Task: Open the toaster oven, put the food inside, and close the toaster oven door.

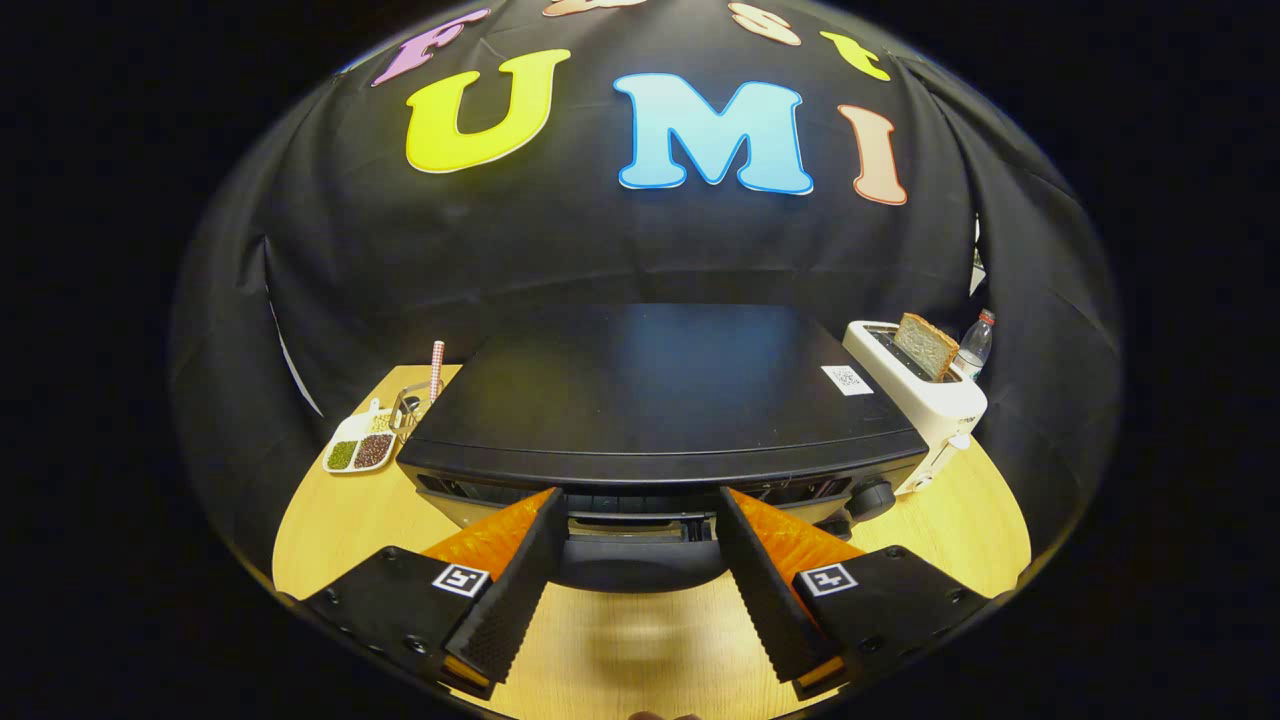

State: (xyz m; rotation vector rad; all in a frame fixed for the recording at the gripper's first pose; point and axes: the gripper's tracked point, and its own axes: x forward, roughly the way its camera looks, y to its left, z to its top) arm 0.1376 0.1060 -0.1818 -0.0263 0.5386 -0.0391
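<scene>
A black toaster oven [660,400] stands on the round wooden table [350,520], seen from above and in front. Its dark door handle [640,565] juts out from the front, just below the top edge. My gripper [640,505] is open, one finger on each side of that handle and clear of it. The fingertips reach the oven's front face. Whether the door is ajar I cannot tell. A control knob [870,497] sits at the right of the oven's front. A slice of brown bread [925,345] stands in a white toaster [930,395] to the oven's right.
A white divided dish [358,447] with beans lies left of the oven, a small metal holder and a checked stick [436,370] beside it. A plastic bottle [975,345] stands behind the white toaster. Bare table lies under the fingers.
</scene>
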